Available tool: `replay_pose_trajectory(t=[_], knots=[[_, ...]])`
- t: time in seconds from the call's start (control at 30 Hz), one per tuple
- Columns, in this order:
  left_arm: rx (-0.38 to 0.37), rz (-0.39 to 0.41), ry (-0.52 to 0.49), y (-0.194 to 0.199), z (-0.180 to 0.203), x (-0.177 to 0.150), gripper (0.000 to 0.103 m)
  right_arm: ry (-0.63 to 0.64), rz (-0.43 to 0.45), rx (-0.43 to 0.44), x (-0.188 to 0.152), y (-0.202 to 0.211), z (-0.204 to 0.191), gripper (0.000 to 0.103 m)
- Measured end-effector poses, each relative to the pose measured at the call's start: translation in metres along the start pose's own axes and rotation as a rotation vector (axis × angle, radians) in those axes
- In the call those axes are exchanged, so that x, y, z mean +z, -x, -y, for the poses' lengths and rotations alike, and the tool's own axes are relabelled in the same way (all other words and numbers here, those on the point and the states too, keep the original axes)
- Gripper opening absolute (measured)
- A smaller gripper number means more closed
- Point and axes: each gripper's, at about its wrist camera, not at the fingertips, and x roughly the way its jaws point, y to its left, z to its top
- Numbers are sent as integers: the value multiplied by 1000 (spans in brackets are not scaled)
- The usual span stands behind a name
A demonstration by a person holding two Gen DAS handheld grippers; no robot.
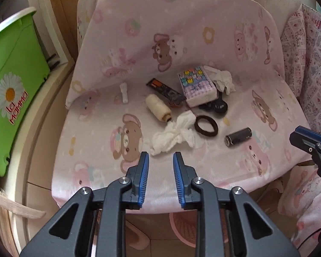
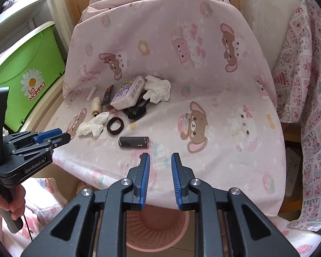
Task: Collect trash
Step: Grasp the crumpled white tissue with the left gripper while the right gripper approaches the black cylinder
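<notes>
Left wrist view, left gripper (image 1: 161, 157) with jaws narrowly apart and empty, crumpled tissue (image 1: 174, 133) just beyond on the pink cushion (image 1: 203, 171), battery (image 1: 238, 137) right of it, right wrist view, right gripper (image 2: 160, 158) likewise parted on nothing, pink basket (image 2: 156, 227) below the cushion's edge.

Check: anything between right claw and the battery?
Nothing: only bare pink cushion cover lies between the right claw and the battery, per the right wrist view.
</notes>
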Motion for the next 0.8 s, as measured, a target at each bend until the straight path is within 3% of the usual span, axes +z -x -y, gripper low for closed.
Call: replay_pose_trajectory(t=[0.07,0.17,0.3,0.33,0.43,0.6,0.7,0.77,0.8], knots=[[-1,31,-11,-1,-3,4,27,40,27,-16,6,-3,-7,22],[-106,-23,40,-19,-13,2,30,65,81,-36,6,-4,-12,23],[-118,-51,68,-35,-13,4,30,75,40,-53,1,-19,-12,24],[-111,-36,62,-36,-11,7,33,68,29,-55,0,-23,-10,26],[-117,-13,55,-45,-6,14,67,41,9,-53,0,-31,-6,34],[-67,-24,45,-60,-3,15,68,9,13,-65,1,-33,0,50],[-97,-49,80,-69,-6,14,60,11,21,-89,0,-32,2,57],[-74,-37,64,-66,-5,14,21,18,33,-117,0,-30,2,62],[-80,-33,59,-65,-5,15,19,23,39,-130,0,-29,2,62]])
